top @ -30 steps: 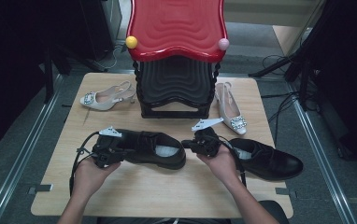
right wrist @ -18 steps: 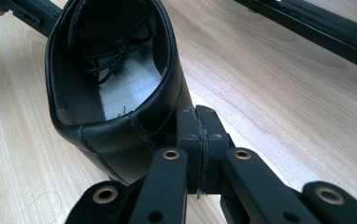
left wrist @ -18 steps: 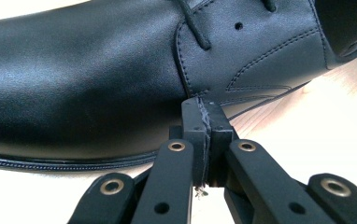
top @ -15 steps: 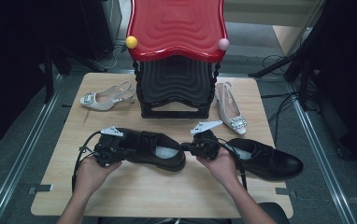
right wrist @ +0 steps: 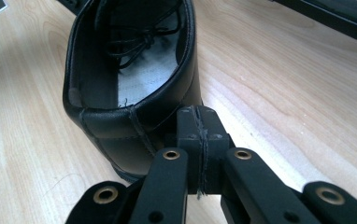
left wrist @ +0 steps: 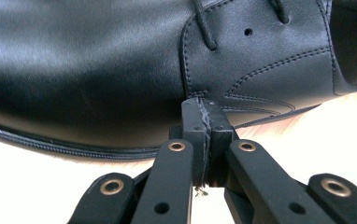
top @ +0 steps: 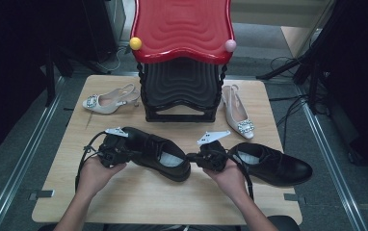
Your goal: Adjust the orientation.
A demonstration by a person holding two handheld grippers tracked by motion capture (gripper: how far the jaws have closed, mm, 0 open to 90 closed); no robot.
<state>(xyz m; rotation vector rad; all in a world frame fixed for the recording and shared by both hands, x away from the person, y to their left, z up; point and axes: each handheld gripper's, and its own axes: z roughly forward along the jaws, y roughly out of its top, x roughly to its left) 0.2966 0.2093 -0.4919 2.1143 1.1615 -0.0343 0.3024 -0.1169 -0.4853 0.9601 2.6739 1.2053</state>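
Roughly:
Left gripper (left wrist: 204,119): jaws closed, empty, tips against shoe (top: 158,153) toe, 9 o'clock.
Right gripper (right wrist: 197,123): closed, empty, at heel, 3 o'clock.
Hidden: sole.

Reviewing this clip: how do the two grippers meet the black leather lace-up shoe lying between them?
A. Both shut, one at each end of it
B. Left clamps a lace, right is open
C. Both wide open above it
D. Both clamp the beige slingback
A: the left gripper and right gripper each have jaws pressed together, against the black leather lace-up shoe.
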